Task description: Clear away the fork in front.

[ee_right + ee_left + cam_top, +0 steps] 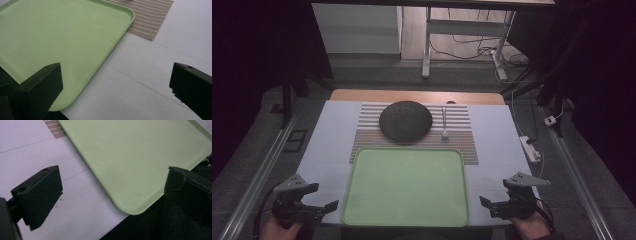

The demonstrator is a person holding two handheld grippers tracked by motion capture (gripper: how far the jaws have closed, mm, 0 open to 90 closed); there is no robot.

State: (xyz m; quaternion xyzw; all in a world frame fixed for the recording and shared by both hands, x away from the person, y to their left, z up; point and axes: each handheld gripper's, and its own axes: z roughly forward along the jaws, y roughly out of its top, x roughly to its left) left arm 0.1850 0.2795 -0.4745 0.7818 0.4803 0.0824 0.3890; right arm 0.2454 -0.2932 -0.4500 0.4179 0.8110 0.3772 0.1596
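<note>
An empty light green tray lies at the front middle of the white table top. Behind it a dark round bowl, mouth down, rests on a striped placemat. A pale spoon lies to the bowl's right. My left gripper hovers at the tray's front left corner, open and holding nothing. My right gripper is at the tray's front right corner, also open and holding nothing. The left gripper straddles the tray corner. The right gripper spans the tray edge and bare table.
White table top lies on both sides of the tray. A white power strip sits past the right table edge. A placemat corner pokes out beyond the tray. Metal rails run along both sides. A desk frame stands behind.
</note>
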